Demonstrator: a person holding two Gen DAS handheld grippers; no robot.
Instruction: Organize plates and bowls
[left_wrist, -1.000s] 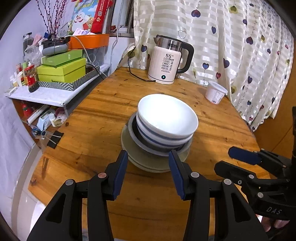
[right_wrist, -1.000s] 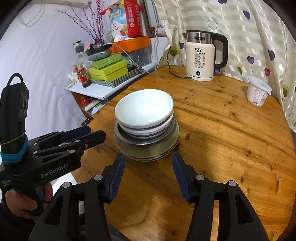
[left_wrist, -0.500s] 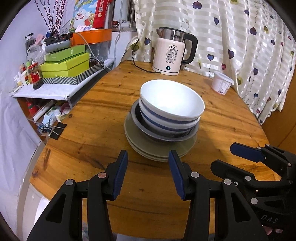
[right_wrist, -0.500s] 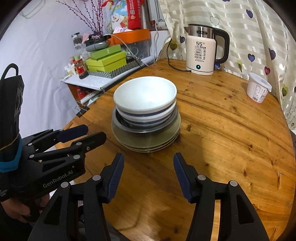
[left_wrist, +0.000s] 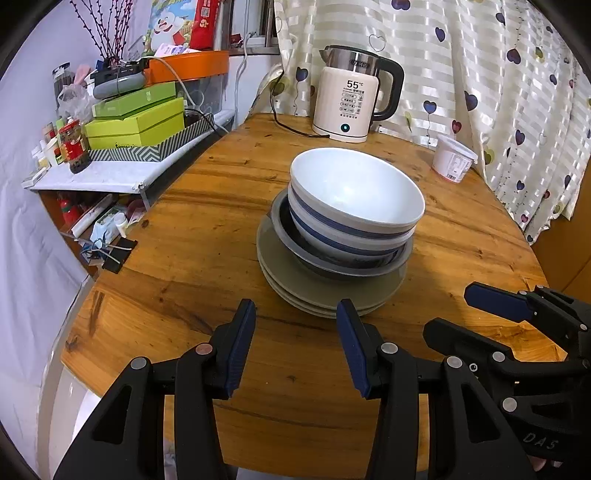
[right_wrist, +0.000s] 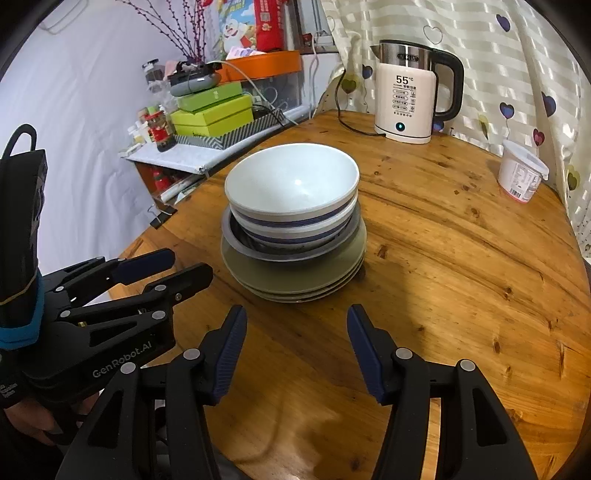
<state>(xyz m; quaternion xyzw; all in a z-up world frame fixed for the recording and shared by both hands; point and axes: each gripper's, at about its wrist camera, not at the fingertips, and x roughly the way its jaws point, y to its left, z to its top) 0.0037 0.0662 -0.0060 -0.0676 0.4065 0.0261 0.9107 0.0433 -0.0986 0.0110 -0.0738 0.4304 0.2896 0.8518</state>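
Note:
One stack stands mid-table: grey-green plates (left_wrist: 314, 291) (right_wrist: 295, 277) at the bottom, a grey deep plate (left_wrist: 351, 266) (right_wrist: 243, 243) on them, and white bowls with blue bands (left_wrist: 354, 199) (right_wrist: 291, 192) nested on top. My left gripper (left_wrist: 295, 314) is open and empty, just in front of the plates' near edge. My right gripper (right_wrist: 295, 317) is open and empty, also just short of the stack. Each gripper shows in the other's view, the right one at the lower right of the left wrist view (left_wrist: 509, 314), the left one at the lower left of the right wrist view (right_wrist: 162, 266).
The round wooden table (left_wrist: 192, 236) also holds a white electric kettle (left_wrist: 351, 107) with its cord at the back and a white lidded tub (left_wrist: 452, 162) at the back right. A cluttered shelf with green boxes (left_wrist: 140, 122) stands left. A curtain (left_wrist: 498, 74) hangs behind.
Both grippers have drawn back slightly and risen from the stack; the stack looks a bit farther and lower. The jaws stayed open. The stack has not moved.

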